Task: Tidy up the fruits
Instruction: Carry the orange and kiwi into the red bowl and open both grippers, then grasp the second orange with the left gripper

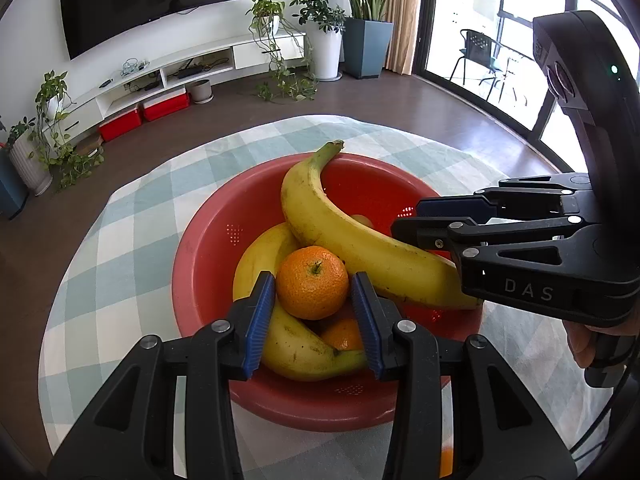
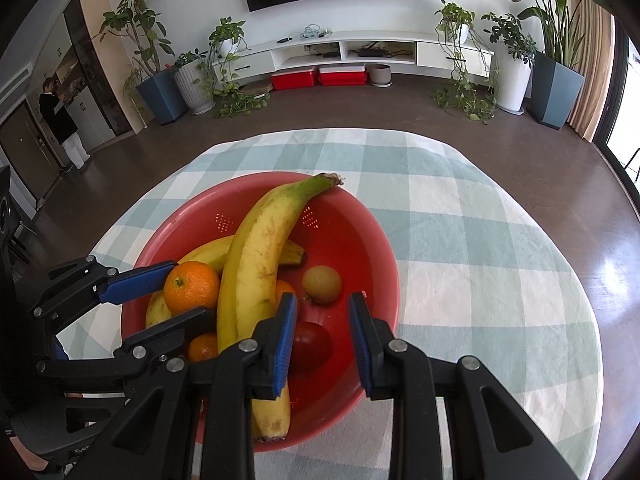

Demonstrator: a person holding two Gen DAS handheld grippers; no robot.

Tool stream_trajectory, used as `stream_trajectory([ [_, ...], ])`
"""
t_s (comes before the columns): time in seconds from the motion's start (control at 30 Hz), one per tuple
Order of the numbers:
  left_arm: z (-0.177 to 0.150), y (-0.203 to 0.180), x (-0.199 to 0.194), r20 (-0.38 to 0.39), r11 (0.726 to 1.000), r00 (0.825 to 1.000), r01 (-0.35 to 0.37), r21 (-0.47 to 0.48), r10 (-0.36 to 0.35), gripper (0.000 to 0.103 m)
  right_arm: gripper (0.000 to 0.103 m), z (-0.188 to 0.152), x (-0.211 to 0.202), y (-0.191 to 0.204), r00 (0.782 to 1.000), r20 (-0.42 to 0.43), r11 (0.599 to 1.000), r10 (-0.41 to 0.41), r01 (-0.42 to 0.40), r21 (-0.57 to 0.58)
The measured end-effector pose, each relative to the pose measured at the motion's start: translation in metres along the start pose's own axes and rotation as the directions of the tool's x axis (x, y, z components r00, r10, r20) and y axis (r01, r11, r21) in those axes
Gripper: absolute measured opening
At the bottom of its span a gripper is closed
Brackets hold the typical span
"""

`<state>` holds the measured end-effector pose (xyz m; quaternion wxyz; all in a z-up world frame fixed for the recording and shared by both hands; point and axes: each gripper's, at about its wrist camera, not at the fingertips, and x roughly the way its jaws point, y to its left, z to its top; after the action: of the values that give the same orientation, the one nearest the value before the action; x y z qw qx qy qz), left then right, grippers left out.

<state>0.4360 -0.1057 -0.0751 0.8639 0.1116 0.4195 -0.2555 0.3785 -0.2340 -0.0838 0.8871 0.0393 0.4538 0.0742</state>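
- Across the lower half of both views spreads the bench (image 2: 480, 240), draped in a pale green-and-white check cloth.
- At frame centre on that cloth sits the red colander bowl (image 1: 208, 240), holding all the fruit on show; a sliver of orange at the bottom edge of the left wrist view may be another fruit outside it, too hidden to tell.
- Longest of the fruit is the top banana (image 1: 332, 232), its long axis running from the stem at the bowl's far rim, upper centre of frame, down to the near right rim. A second banana (image 1: 280, 332) curls beneath it on the left.
- The left gripper (image 1: 314, 300) has its fingers apart, one on each side of the upper orange (image 1: 312, 282), which sits squarely between the blue pads; whether the pads touch the peel I cannot tell. A lower orange (image 1: 340, 334) peeks out underneath.
- The right gripper (image 2: 322, 336) also has its fingers spread, holding nothing, above a dark red fruit (image 2: 310, 344); a small brownish-green fruit (image 2: 322, 284) lies just beyond.
- My judgement: the left hand is far nearer the upper orange, so closing there is the likely next move.
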Motion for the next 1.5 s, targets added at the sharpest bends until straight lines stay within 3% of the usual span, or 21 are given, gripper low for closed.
stream_trajectory([
  [0.17,-0.003,0.0,-0.011,0.018,1.0,1.0,-0.006,-0.011,0.007,0.05,0.03,-0.004,-0.019,0.002,0.999,0.037,1.0,0.008,-0.008,0.012],
  [0.23,-0.005,-0.001,-0.021,0.033,1.0,0.999,-0.014,-0.017,0.015,0.057,0.034,-0.008,-0.032,0.004,0.998,0.065,1.0,0.013,-0.014,0.012],
  [0.4,-0.018,-0.002,-0.055,0.093,0.999,0.996,-0.009,-0.037,0.012,0.083,0.072,-0.03,-0.069,-0.003,0.989,0.145,0.997,0.026,-0.035,0.063],
  [0.6,-0.052,-0.019,-0.076,0.074,1.0,0.997,0.012,-0.025,-0.011,0.102,0.092,-0.076,-0.094,-0.012,0.987,0.159,0.986,0.038,-0.063,0.154],
  [0.87,-0.111,-0.061,-0.092,0.042,0.997,0.999,-0.034,0.066,0.032,0.103,0.093,-0.136,-0.112,-0.015,0.996,0.093,0.973,-0.005,-0.017,0.228],
  [1.03,-0.133,-0.078,-0.083,-0.029,0.998,1.0,0.009,0.059,-0.007,0.103,0.093,-0.171,-0.12,-0.03,1.0,0.031,0.948,0.002,-0.011,0.318],
  [1.13,-0.133,-0.084,-0.071,-0.095,0.999,0.995,-0.008,0.04,0.012,0.103,0.093,-0.188,-0.124,-0.034,1.0,0.017,0.938,0.013,-0.018,0.345],
  [1.4,-0.12,-0.087,-0.052,-0.124,0.998,0.991,-0.051,0.023,0.054,0.102,0.093,-0.203,-0.126,-0.029,1.0,0.007,0.942,0.022,-0.023,0.336],
  [1.5,-0.116,-0.086,-0.045,-0.142,0.999,0.989,-0.046,0.013,0.047,0.088,0.093,-0.202,-0.126,-0.022,1.0,0.013,0.95,0.028,-0.031,0.311],
])
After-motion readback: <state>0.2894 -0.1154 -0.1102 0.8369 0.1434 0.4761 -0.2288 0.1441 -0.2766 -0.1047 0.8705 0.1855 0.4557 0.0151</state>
